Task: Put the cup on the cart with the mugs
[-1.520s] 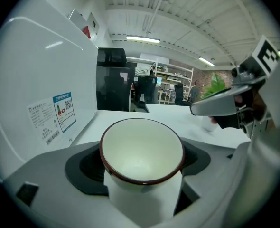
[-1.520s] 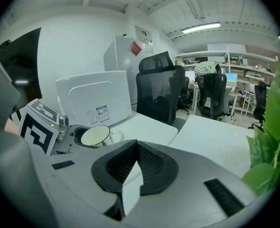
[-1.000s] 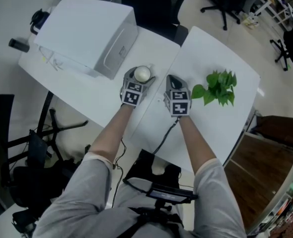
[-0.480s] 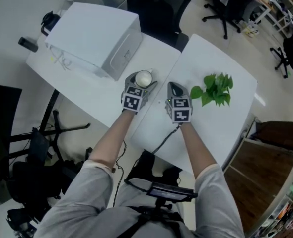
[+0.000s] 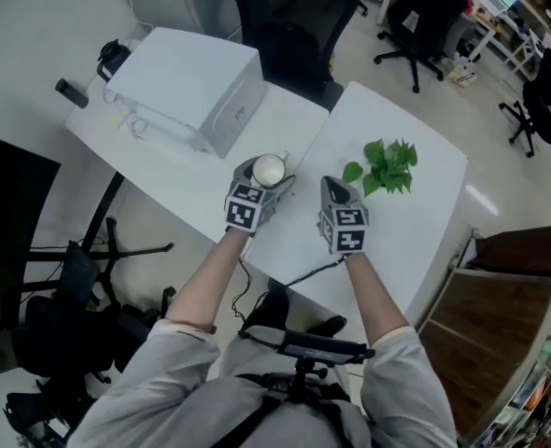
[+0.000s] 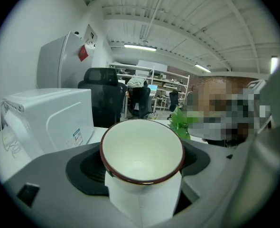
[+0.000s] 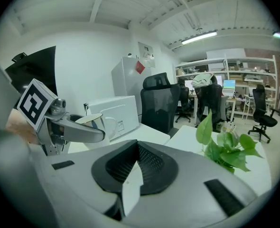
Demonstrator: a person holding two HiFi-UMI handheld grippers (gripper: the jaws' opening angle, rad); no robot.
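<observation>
Nearest you, your two forearms reach out over the near edges of two white tabletops that meet along a narrow seam.

Your left gripper (image 5: 262, 175) has its jaws spread wide and closed around the cup (image 5: 269, 166), one dark pad on each side of its wall. The cup sits upright with its mouth up. It is white with a thin dark red rim, and it is empty, showing only a bare white bottom in the left gripper view. It is held over the right edge of the left tabletop (image 5: 177, 171), just beside the seam. You cannot tell from these views whether its base touches the surface.

Your right gripper (image 5: 331, 188) is level with the left one and a little apart from it, over the left edge of the right tabletop (image 5: 420, 213). Its jaws are pressed together with nothing between them.

Farther out on the right tabletop, near its middle, stands a leafy green plant (image 5: 384, 166). The leaves cover whatever it grows from.

Toward the far edge of the left tabletop sits a large white box-shaped machine (image 5: 190, 90), closed, so what is inside cannot be seen.

Beyond the far edges of both tabletops is a black office chair (image 5: 289, 17), and more chairs stand on the floor behind it.
</observation>
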